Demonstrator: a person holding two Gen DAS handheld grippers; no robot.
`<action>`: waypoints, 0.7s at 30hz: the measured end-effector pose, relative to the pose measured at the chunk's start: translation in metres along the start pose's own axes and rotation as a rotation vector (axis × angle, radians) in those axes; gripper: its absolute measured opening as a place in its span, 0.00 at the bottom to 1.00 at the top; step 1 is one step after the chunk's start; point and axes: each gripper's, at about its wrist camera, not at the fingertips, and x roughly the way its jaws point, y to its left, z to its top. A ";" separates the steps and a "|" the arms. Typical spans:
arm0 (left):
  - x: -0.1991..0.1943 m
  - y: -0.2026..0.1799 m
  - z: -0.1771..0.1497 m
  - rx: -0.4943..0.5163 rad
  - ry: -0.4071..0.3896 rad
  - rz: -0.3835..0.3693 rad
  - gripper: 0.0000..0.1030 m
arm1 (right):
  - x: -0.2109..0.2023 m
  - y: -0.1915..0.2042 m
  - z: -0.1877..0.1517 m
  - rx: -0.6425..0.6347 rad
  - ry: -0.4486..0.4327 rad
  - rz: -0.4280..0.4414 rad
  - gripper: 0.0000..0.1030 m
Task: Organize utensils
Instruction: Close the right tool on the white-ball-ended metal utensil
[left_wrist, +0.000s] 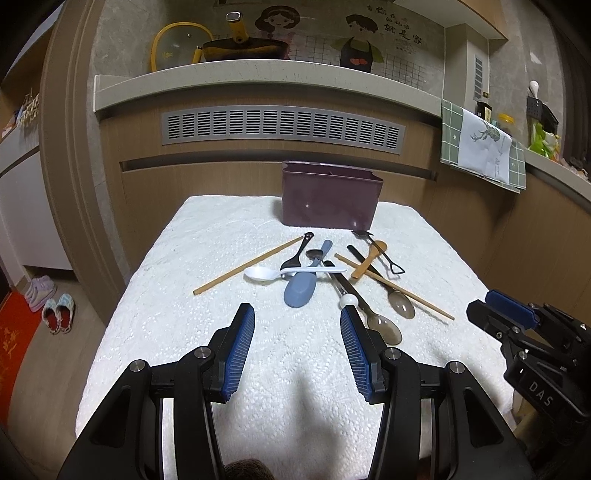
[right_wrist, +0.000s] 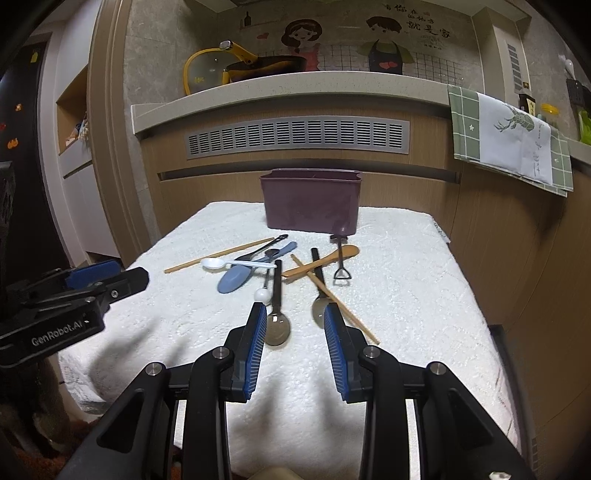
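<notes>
A purple utensil bin (left_wrist: 330, 199) (right_wrist: 312, 205) stands at the far side of the white towel-covered table (left_wrist: 207, 258). Loose utensils lie in front of it: a white plastic spoon (left_wrist: 262, 273) (right_wrist: 214, 263), a blue-grey rice paddle (left_wrist: 301, 290) (right_wrist: 232, 280), a black fork (left_wrist: 295, 254), wooden chopsticks (left_wrist: 247, 266) (right_wrist: 218, 254), a wooden spoon (left_wrist: 369, 260) (right_wrist: 325, 262), two dark translucent spoons (left_wrist: 384, 325) (right_wrist: 277, 328). My left gripper (left_wrist: 297, 325) is open and empty, short of the pile. My right gripper (right_wrist: 295, 321) is open and empty, its tips beside the dark spoons.
A small black shovel-shaped utensil (left_wrist: 388, 258) (right_wrist: 340, 262) lies near the bin. A wooden cabinet with a vent grille (left_wrist: 282, 127) rises behind the table. A green checked cloth (left_wrist: 484, 147) hangs at the right. Slippers (left_wrist: 57, 314) lie on the floor at the left.
</notes>
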 end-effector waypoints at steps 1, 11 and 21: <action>0.006 0.006 0.004 0.003 0.000 -0.003 0.48 | 0.003 -0.002 0.001 -0.007 0.002 -0.012 0.30; 0.060 0.039 0.003 -0.057 0.080 -0.002 0.48 | 0.056 -0.026 0.009 -0.040 0.138 0.052 0.30; 0.082 0.066 0.021 -0.091 0.088 0.051 0.48 | 0.105 -0.020 0.031 -0.021 0.236 0.230 0.30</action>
